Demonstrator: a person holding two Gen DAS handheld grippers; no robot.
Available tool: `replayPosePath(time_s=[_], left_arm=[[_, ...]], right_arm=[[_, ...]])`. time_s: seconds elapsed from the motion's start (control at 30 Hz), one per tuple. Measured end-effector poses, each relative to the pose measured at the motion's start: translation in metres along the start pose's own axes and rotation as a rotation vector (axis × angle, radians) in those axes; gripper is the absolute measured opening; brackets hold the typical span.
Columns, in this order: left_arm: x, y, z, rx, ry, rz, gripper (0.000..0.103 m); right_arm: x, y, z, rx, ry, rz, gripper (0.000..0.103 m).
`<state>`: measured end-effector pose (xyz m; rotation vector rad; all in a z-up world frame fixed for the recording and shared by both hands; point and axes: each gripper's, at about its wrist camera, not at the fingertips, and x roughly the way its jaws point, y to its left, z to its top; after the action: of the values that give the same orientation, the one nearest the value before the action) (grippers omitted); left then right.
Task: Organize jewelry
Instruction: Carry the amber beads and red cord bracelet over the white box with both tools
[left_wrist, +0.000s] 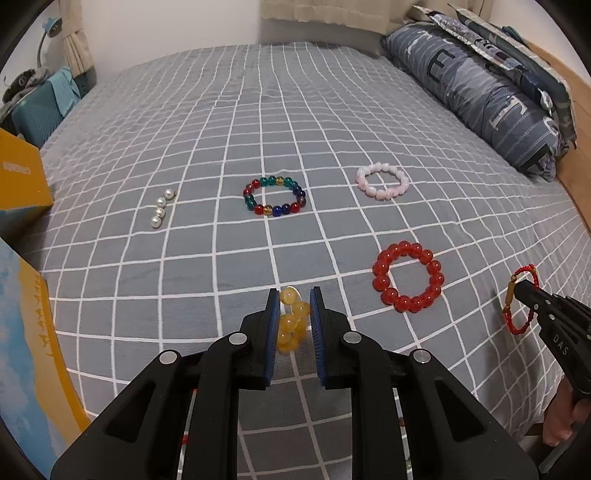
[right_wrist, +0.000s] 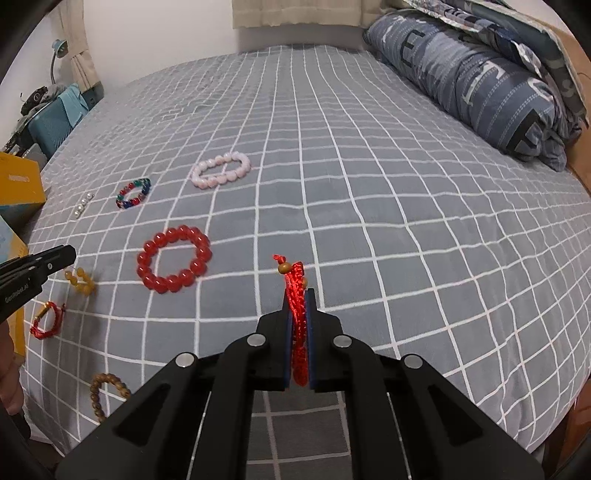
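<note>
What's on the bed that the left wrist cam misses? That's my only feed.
Observer: A brown wooden-bead bracelet lies near the bed's front edge, outside your frame.
Operator: Anything else down there?
Observer: A second red cord bracelet with a gold tube lies flat on the sheet, between the brown one and the yellow bead bracelet hanging from the left claw.
Operator: How is the right claw gripping?
Observer: The right claw is shut on the held red cord bracelet. The cord runs lengthwise between the pads, and its knotted end with a small bead pokes out past the tips.
</note>
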<state>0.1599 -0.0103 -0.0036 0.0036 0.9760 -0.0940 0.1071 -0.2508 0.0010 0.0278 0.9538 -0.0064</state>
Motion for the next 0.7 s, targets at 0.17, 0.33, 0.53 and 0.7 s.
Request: replayPosePath(time_s=[0.17,0.33,0.53,0.7], left_arm=[[-0.016,0.007,0.005,-0.007,-0.019,0.003,0.016],[-0.038,0.017,0.011,-0.015,-0.046,0.013,0.016],[-0.066,0.031,0.018,-0.025,-0.075,0.029,0.016],[-0.093,0.053,0.019,-0.051,-0.099,0.045,0.016]], right_arm=[[-0.010,0.009,0.011,-0.008,-0.027,0.009,0.005],[-0.021,0.024,0.023,-0.025,-0.056,0.023,0.005],[-0.036,0.048,0.040,-0.048,-0.088,0.047,0.005],[-0.050,0.078,0.056,-0.076,-0.115,0.080,0.005]])
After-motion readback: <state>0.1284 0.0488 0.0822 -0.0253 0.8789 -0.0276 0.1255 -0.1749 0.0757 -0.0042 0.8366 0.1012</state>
